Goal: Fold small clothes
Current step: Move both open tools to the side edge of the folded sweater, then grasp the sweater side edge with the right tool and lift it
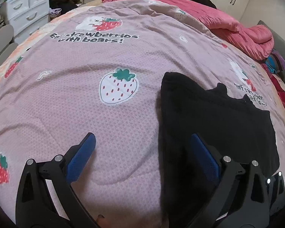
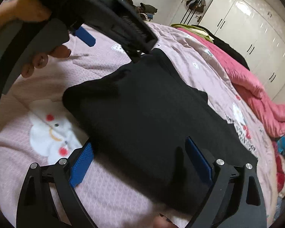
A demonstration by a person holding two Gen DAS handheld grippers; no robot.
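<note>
The black garment (image 2: pixel 142 117) lies flat on the pink strawberry bedspread (image 1: pixel 85 104); left gripper (image 1: pixel 142 138) and right gripper (image 2: pixel 139 145) both gape wide, empty; pinch one near edge cleanly, single layer, before folding away.

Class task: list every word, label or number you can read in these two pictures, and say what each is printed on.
"Ea_ strawberries with bears!" on the pink quilt, under its bear print; a crease hides one letter.
The same slogan again by the black garment, partly covered: not fully readable.
Right wrist view: that slogan is blurred.
No numbers or brands.
</note>
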